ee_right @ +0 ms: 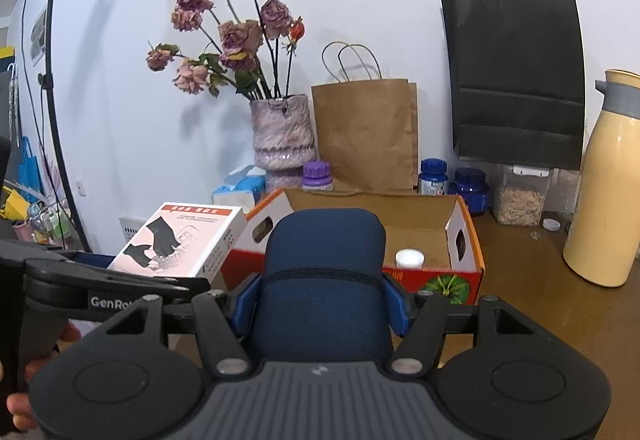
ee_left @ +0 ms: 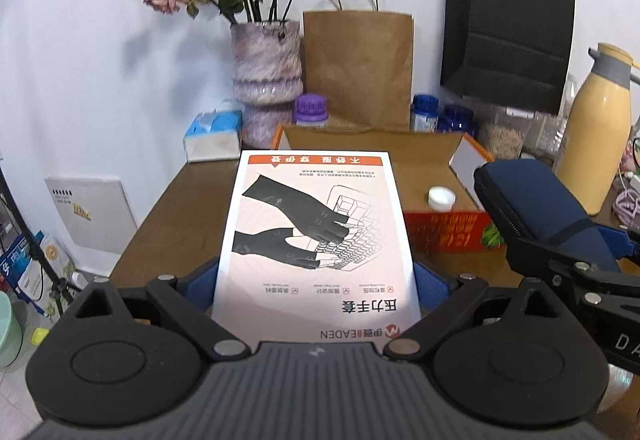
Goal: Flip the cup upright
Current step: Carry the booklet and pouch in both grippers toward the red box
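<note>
White EADEN carton (ee_left: 316, 224), printed 压力手套, is clamped in your left gripper (ee_left: 316, 282). Your right gripper (ee_right: 320, 304) clamps a navy zip case (ee_right: 324, 252). Small white round thing (ee_right: 409, 258), maybe the cup, sits inside the cardboard box (ee_right: 400, 208).

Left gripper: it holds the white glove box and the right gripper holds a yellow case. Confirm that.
One detail is wrong. The right gripper holds a dark blue case, not yellow, as the right wrist view shows. The left gripper does hold the white glove box.
</note>
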`<state>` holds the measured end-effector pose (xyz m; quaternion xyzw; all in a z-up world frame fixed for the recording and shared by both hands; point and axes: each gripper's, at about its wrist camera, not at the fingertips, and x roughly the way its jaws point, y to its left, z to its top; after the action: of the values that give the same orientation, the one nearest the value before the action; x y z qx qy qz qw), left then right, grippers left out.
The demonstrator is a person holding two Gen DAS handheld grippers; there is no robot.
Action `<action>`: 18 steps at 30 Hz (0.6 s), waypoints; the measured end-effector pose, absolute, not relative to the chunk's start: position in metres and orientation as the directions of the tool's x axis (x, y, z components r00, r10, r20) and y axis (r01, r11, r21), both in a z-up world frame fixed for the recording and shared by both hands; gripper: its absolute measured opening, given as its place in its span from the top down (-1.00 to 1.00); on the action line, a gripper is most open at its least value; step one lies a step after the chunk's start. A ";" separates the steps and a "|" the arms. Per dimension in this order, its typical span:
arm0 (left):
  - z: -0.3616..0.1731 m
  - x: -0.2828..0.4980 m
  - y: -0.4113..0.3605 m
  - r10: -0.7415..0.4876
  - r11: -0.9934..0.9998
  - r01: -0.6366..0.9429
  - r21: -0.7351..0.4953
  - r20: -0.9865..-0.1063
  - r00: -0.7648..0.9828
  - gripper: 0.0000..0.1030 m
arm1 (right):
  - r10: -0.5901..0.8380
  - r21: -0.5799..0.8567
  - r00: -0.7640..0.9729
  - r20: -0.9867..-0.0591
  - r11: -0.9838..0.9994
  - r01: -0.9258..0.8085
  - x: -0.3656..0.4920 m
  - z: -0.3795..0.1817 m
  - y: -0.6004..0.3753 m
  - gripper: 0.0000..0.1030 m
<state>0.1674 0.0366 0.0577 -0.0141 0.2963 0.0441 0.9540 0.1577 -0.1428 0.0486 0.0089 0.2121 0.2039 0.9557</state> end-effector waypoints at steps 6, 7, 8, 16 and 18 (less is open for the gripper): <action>0.067 0.188 0.036 0.076 0.994 -0.104 -0.021 -0.543 0.836 -0.89 | 0.383 0.108 0.830 -0.405 0.922 -0.373 0.182 0.058 -0.143 -0.19; 0.068 0.193 0.035 0.078 0.994 -0.107 -0.022 -0.540 0.838 -0.89 | 0.381 0.108 0.830 -0.408 0.923 -0.370 0.187 0.059 -0.142 -0.19; 0.069 0.196 0.035 0.079 0.994 -0.109 -0.023 -0.538 0.839 -0.89 | 0.380 0.111 0.829 -0.410 0.923 -0.369 0.192 0.060 -0.142 -0.19; 0.075 0.232 0.032 0.088 0.992 -0.122 -0.033 -0.515 0.853 -0.89 | 0.359 0.113 0.822 -0.442 0.931 -0.346 0.235 0.070 -0.140 -0.19; 0.076 0.242 0.032 0.086 0.992 -0.123 -0.038 -0.512 0.854 -0.89 | 0.352 0.112 0.821 -0.450 0.934 -0.339 0.247 0.072 -0.140 -0.19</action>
<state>0.2418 0.0324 0.0755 -0.0346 0.2642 0.0542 0.9623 0.2466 -0.1398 0.0717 0.0135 0.2386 0.1810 0.9540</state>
